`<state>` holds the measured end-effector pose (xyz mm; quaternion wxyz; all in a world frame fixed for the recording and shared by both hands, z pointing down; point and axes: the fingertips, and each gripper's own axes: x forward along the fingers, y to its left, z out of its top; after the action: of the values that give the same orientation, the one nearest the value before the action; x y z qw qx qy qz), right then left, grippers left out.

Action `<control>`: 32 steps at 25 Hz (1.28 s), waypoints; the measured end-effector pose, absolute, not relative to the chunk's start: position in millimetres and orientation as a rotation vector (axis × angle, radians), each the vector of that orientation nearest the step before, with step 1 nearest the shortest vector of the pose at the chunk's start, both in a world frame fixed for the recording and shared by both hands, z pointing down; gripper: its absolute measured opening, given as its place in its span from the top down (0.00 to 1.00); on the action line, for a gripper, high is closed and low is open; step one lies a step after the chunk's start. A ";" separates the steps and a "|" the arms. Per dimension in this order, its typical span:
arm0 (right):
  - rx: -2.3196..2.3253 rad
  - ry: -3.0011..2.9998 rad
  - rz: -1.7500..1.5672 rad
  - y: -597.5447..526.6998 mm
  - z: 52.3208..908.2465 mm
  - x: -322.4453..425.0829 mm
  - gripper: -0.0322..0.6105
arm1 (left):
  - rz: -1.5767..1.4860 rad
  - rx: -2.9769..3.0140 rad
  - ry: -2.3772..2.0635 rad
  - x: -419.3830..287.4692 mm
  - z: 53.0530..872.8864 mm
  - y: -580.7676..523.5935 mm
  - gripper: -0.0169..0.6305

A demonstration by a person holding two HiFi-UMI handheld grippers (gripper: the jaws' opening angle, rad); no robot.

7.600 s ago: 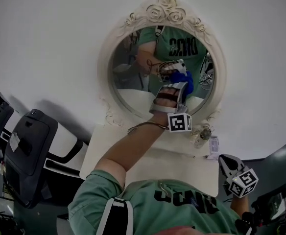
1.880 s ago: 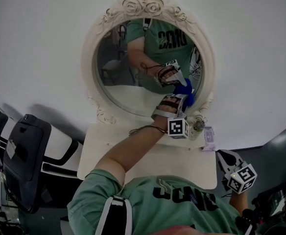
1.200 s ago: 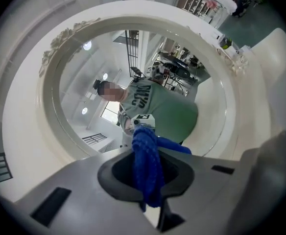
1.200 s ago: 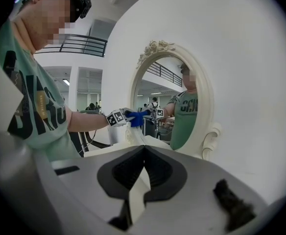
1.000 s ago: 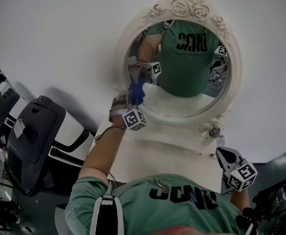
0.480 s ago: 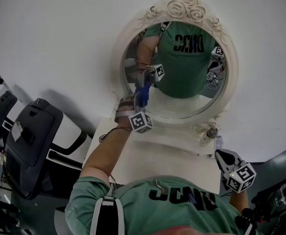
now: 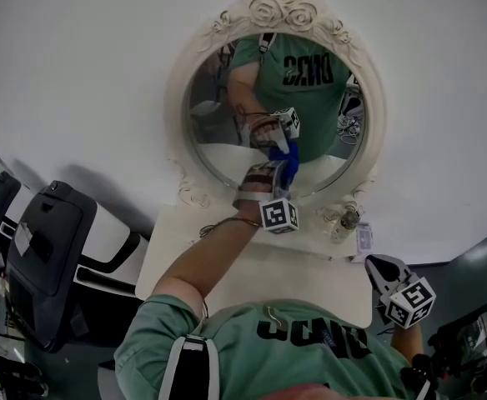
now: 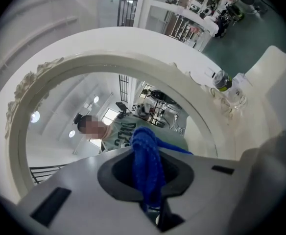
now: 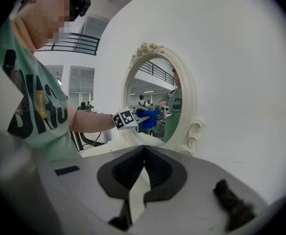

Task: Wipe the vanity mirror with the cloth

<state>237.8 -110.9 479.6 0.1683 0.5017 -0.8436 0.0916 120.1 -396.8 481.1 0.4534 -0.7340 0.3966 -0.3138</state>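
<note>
Jaws of the right gripper stand together with nothing between them. In the head view this gripper sits low at the person's right side, beside the right edge of the white table and well apart from the mirror.

The person's left arm reaches forward over the table top. The left gripper is raised at the lower middle of the mirror. Its jaws are clamped on a blue cloth; the left gripper view shows the cloth bunched as a thick fold between them, standing up past the tips. In the head view the cloth meets its own reflection on the lower part of the glass, so it appears to be pressed against it.

A small bottle stands on the table just beside the lower right of the frame. The mirror is oval, with a cream carved frame topped with roses, set against a plain white wall. A black chair stands at the left of the table.
</note>
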 end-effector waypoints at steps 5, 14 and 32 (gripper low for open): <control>1.483 -2.374 0.289 -98.3 485.3 254.6 0.93 | -0.732 -1.827 0.849 188.5 488.0 -376.0 0.89; 1.593 -2.343 0.337 -77.6 493.7 284.6 0.93 | -0.724 -1.838 0.714 269.9 505.5 -358.4 0.89; 1.412 -2.441 0.242 -112.1 474.2 231.6 0.93 | -0.841 -1.851 1.085 29.4 484.8 -399.1 0.89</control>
<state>231.6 -112.1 474.2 0.1550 0.4927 -0.8521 0.0845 29.4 -399.1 484.8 0.4066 -0.7338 0.4301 -0.3335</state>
